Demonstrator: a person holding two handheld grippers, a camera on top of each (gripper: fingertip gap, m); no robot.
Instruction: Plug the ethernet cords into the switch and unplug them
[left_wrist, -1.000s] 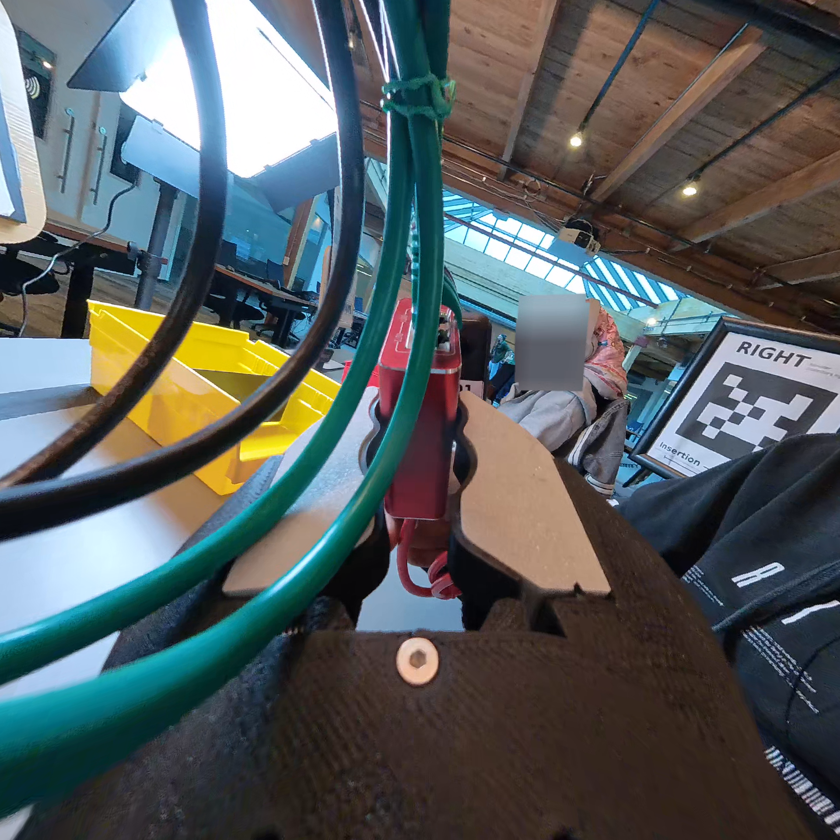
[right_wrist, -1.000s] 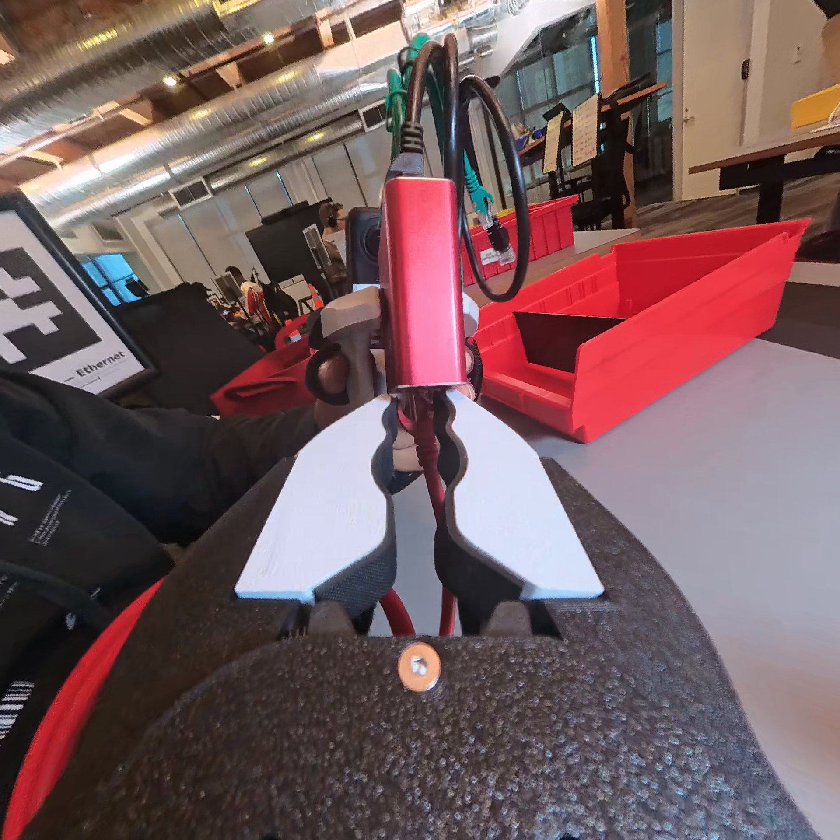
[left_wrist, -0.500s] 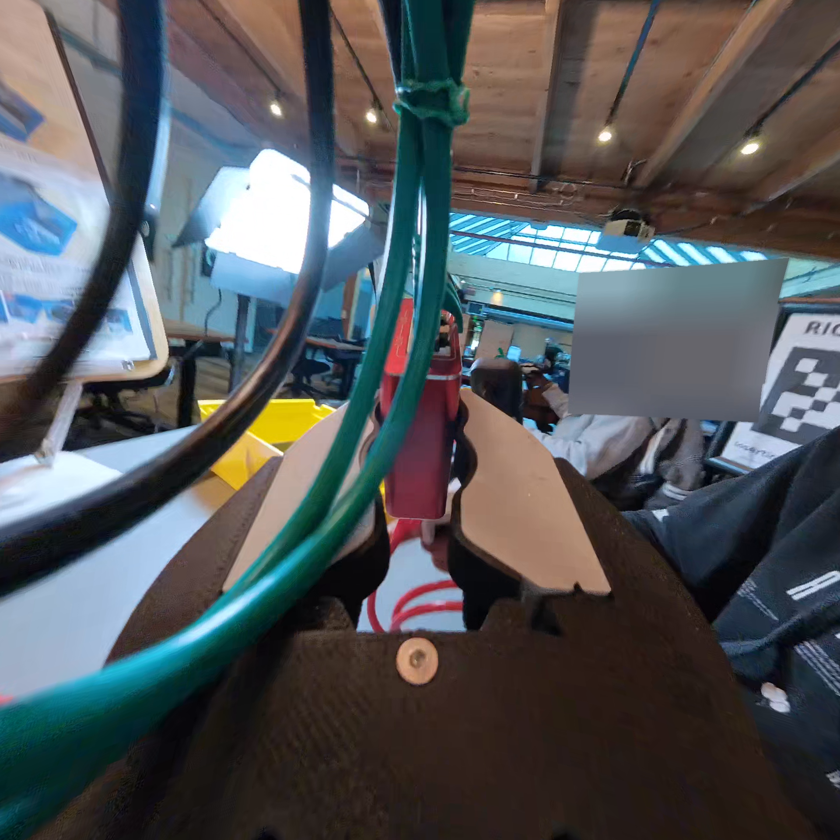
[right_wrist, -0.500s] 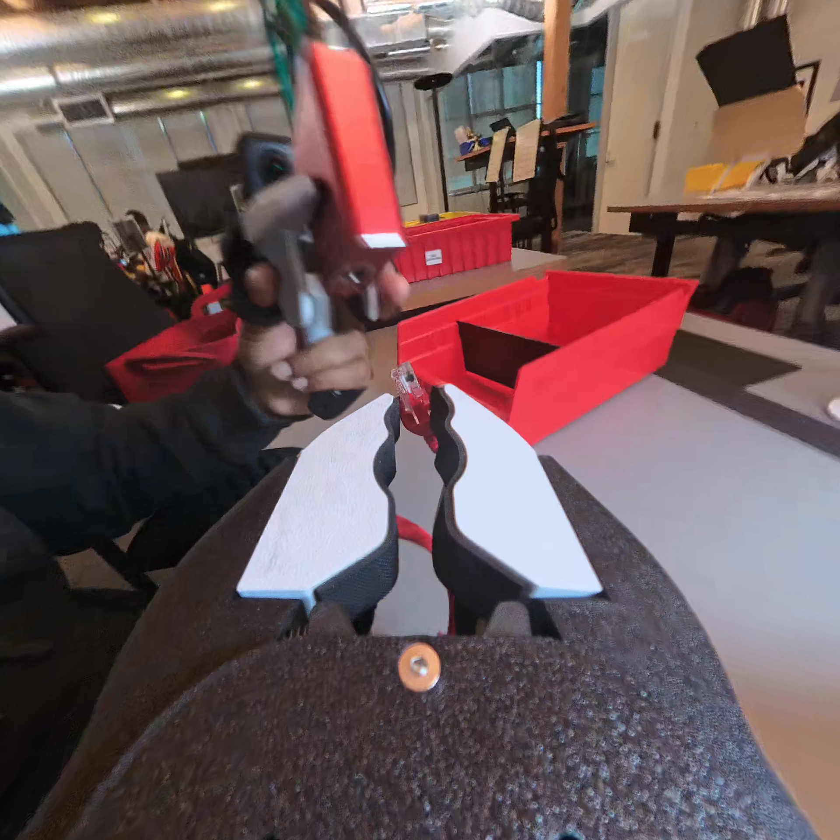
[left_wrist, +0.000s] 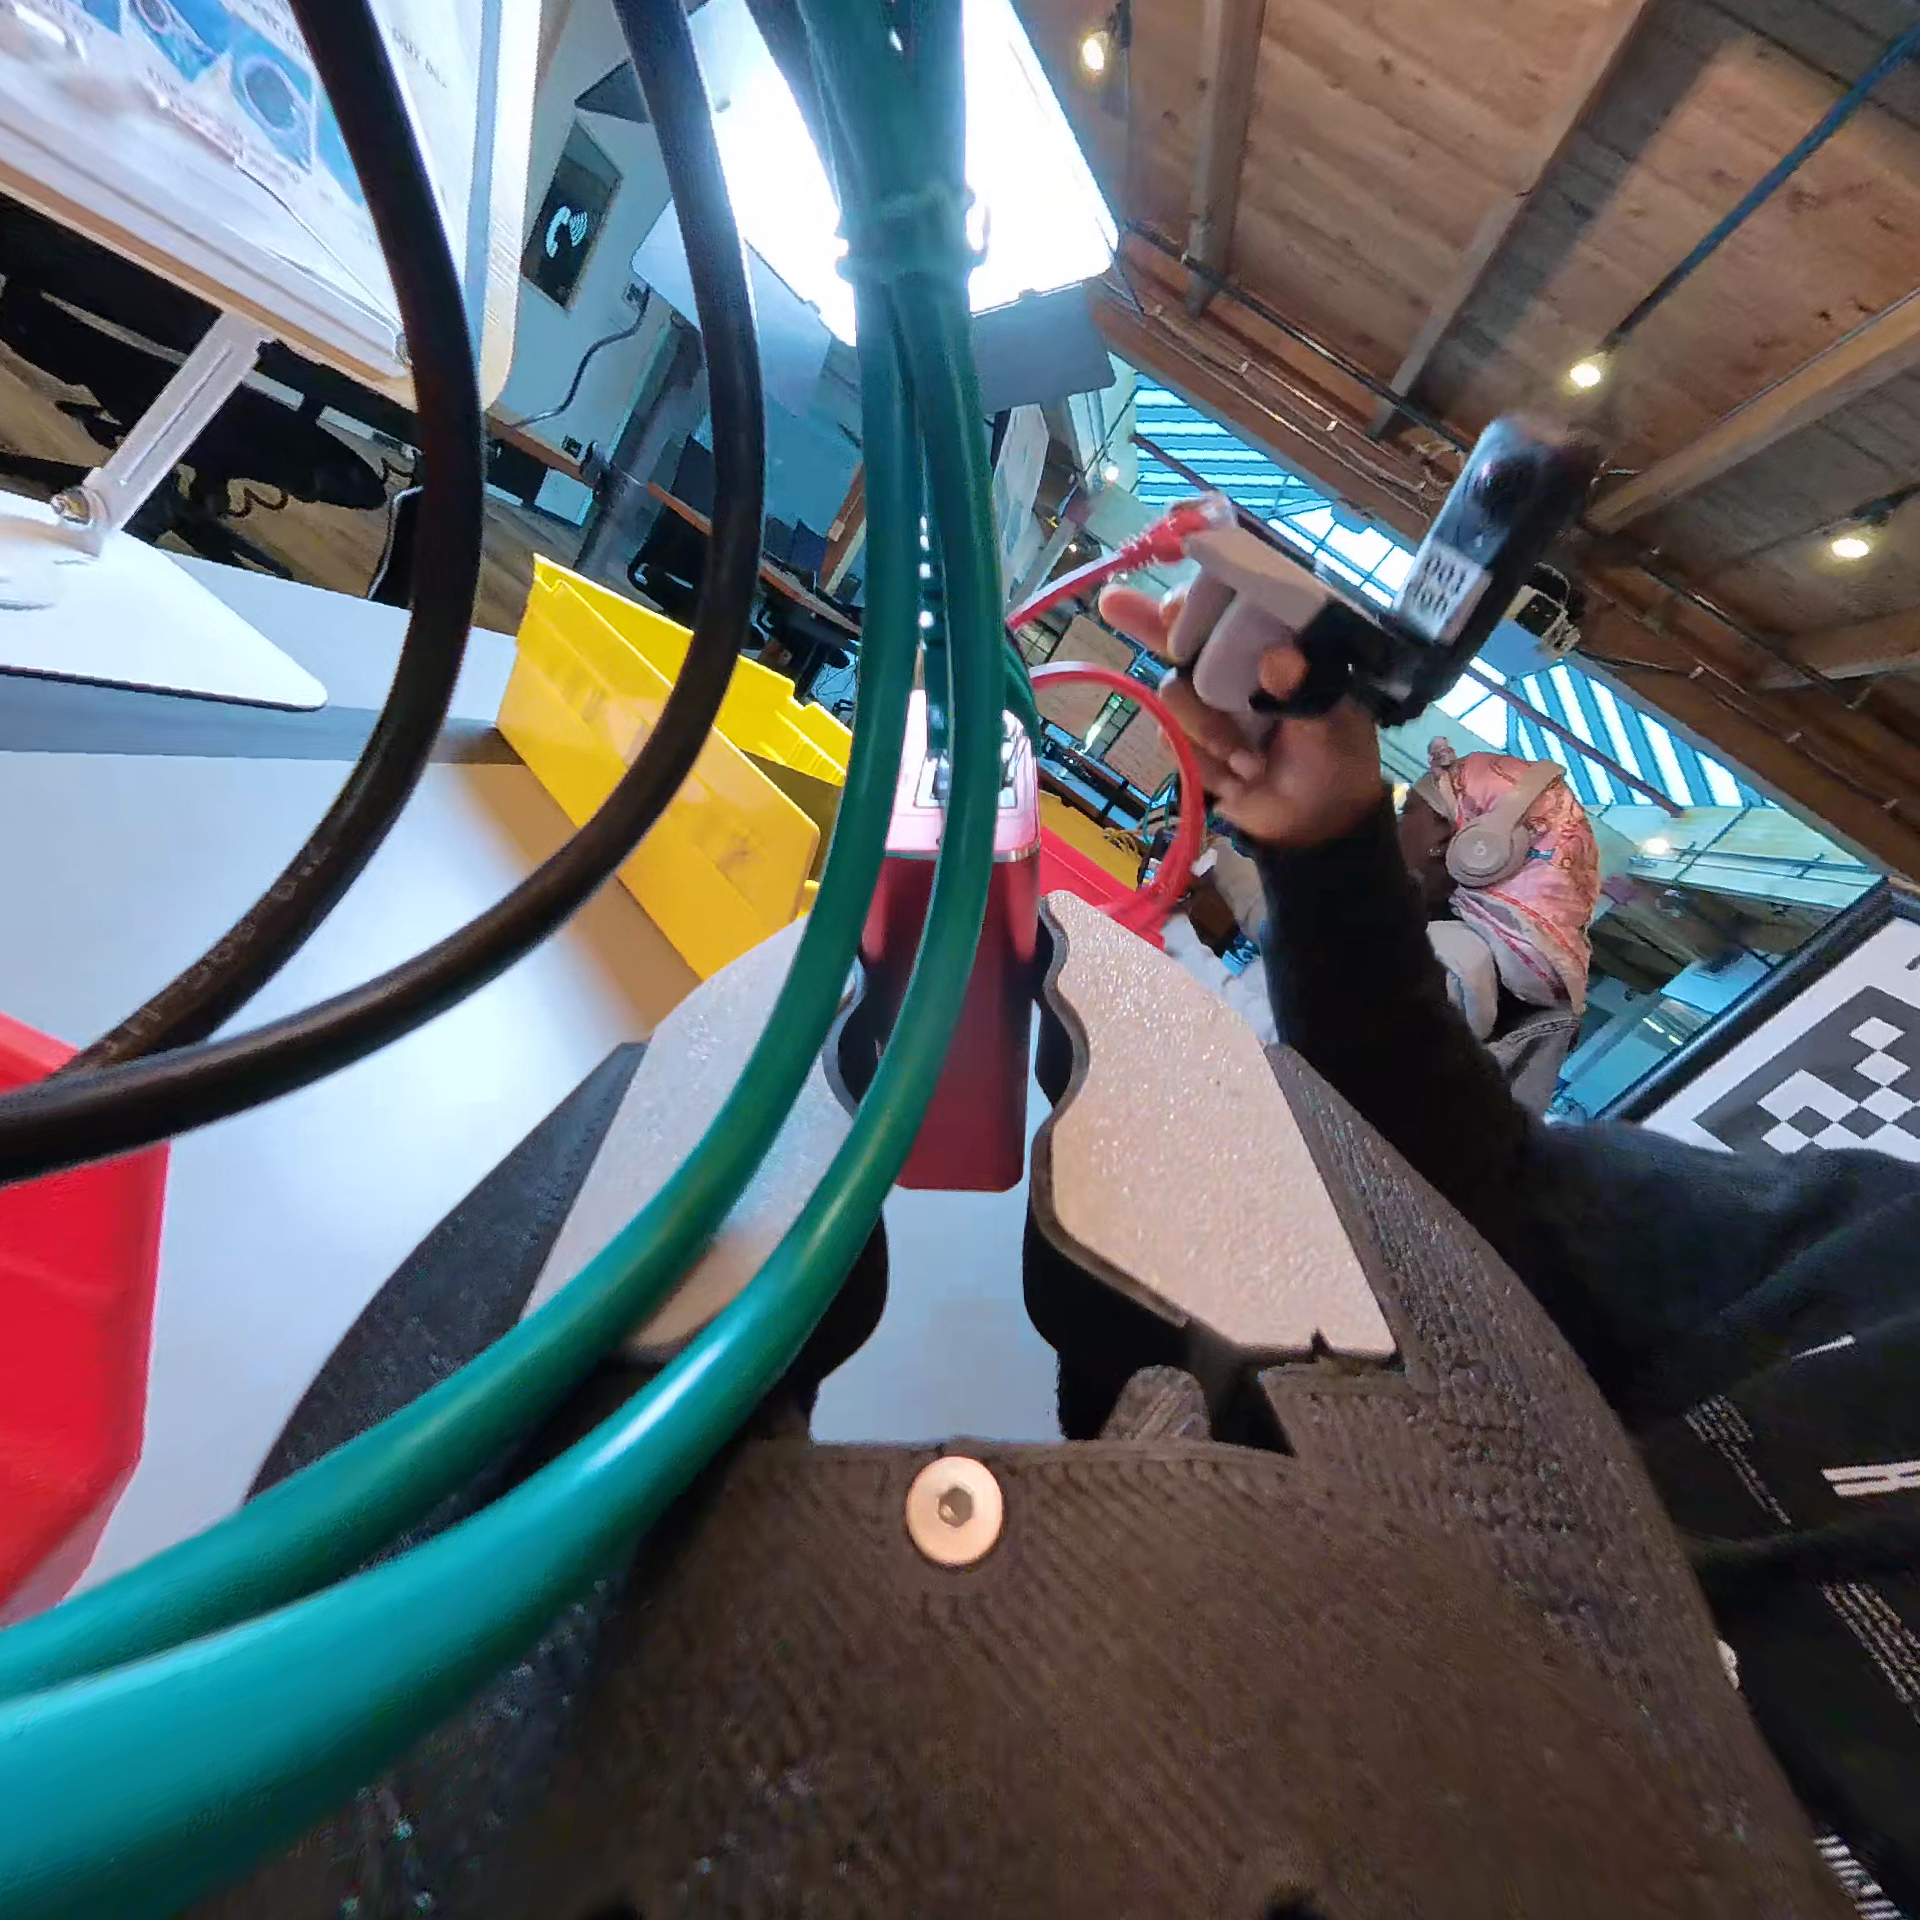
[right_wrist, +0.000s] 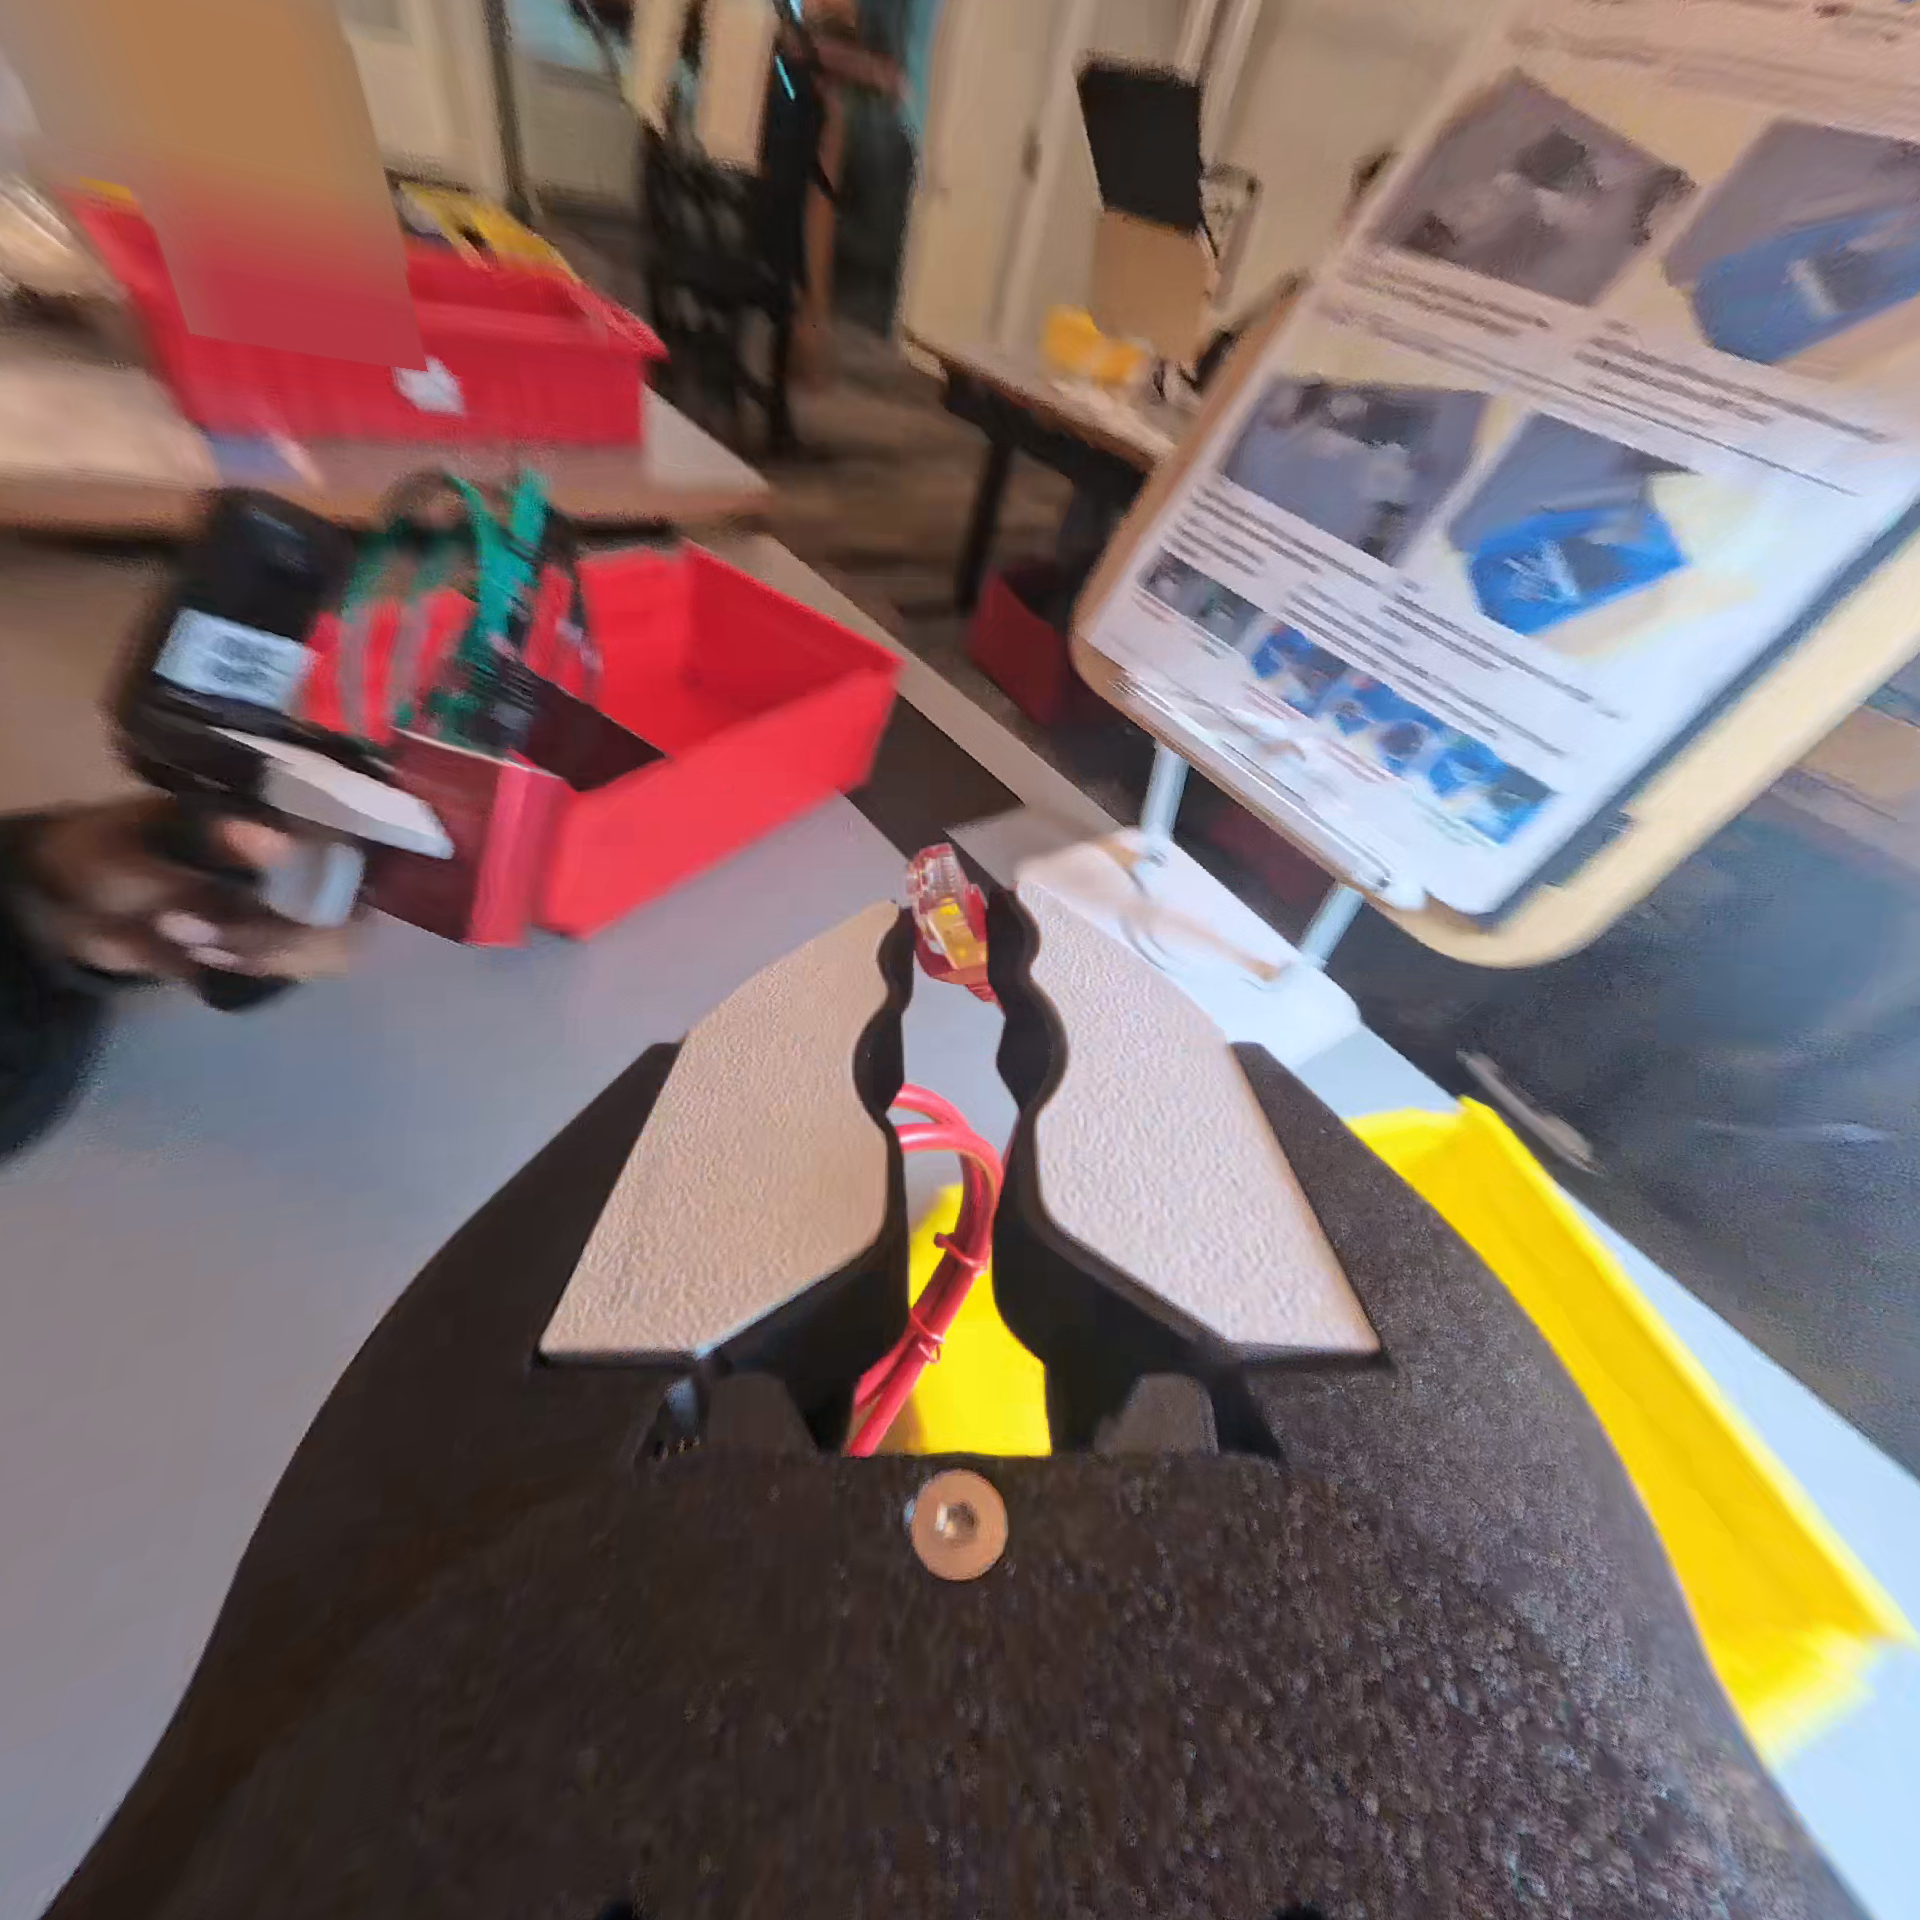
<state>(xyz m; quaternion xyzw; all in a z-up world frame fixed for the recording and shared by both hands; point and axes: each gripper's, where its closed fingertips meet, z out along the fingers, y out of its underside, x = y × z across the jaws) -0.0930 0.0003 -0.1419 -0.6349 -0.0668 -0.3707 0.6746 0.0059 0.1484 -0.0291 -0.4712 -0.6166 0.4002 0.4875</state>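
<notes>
My left gripper (left_wrist: 951, 956) is shut on the red switch (left_wrist: 956, 1029), held upright above the table. Green cords (left_wrist: 894, 727) and a black cord (left_wrist: 582, 644) hang from the switch's far end and loop past the camera. My right gripper (right_wrist: 951, 920) is shut on the red ethernet cord (right_wrist: 948, 935); its clear plug sticks out past the fingertips, free of the switch. The rest of the red cord (right_wrist: 935, 1226) trails back between the fingers. In the left wrist view the right gripper (left_wrist: 1205, 545) is up and to the right, holding the red plug (left_wrist: 1179, 525). The right wrist view shows the switch (right_wrist: 457, 821) blurred at left.
A yellow bin (left_wrist: 665, 769) stands behind the switch; it also shows under my right gripper (right_wrist: 1621, 1351). A red bin (right_wrist: 717, 727) sits at the back of the grey table (right_wrist: 312, 1143). A tilted sign board on a stand (right_wrist: 1507, 499) is at right. A seated person (left_wrist: 1507, 894) is beyond. Tip to tip, the grippers are about 20 cm apart.
The red cord's plug has come out of the switch. My right gripper has pulled away with it and swung toward the yellow bin. The left gripper still holds the switch.
</notes>
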